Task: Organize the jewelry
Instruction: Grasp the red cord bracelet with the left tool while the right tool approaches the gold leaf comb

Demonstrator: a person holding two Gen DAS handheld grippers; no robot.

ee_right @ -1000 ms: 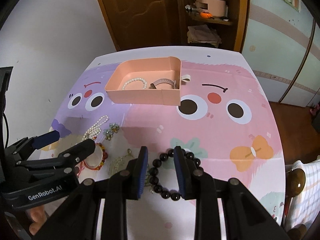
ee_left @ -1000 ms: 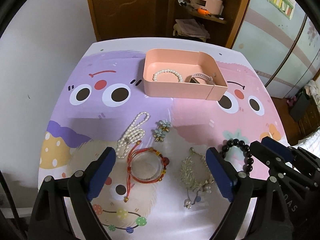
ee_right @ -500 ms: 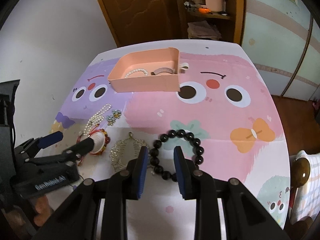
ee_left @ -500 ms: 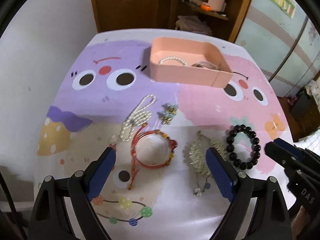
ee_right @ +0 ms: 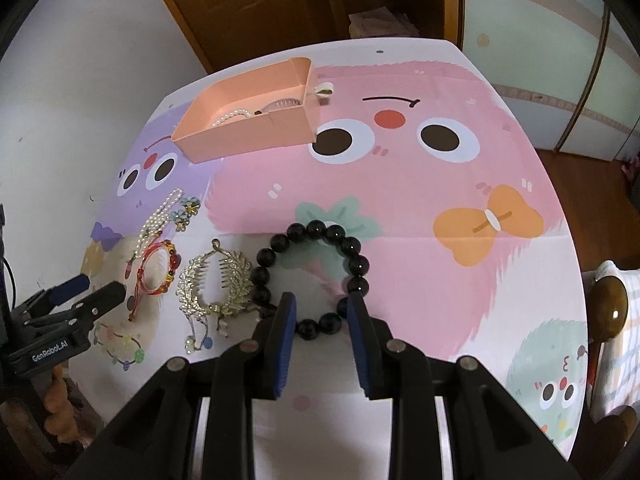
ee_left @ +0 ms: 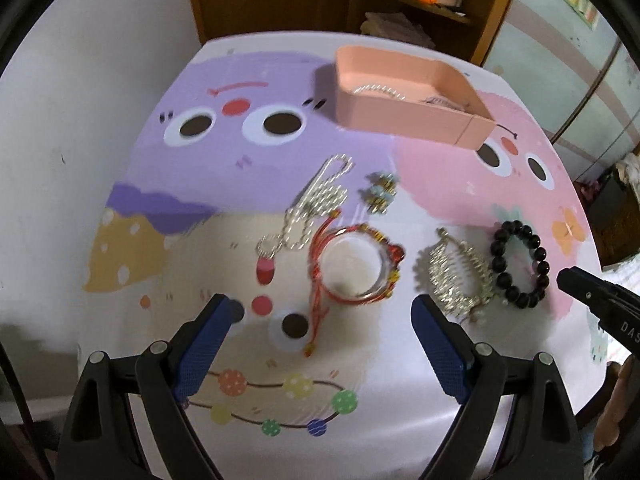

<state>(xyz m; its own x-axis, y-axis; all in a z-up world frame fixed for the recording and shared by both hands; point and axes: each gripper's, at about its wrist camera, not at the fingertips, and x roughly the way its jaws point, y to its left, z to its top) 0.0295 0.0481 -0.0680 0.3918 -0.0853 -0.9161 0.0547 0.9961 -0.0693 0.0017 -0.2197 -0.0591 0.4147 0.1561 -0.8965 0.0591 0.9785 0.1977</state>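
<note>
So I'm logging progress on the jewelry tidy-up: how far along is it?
Early. Done: a pearl bracelet and a watch lie in the pink box. In hand: nothing; the right tongs are open by the black bead bracelet, and the left tongs are open too. Left: pearl strand, flower earrings, red bracelet, silver comb.

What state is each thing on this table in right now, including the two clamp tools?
Pink tray: open, holding a pearl bracelet and another piece.
Pearl strand: loose on the table.
Red cord bracelet: flat on the table, untouched.
Gold hair comb: flat on the table.
Black bead bracelet: on the table, not gripped.
Left hand-held gripper: open, empty.
Right hand-held gripper: narrowly open, astride the black beads.
</note>
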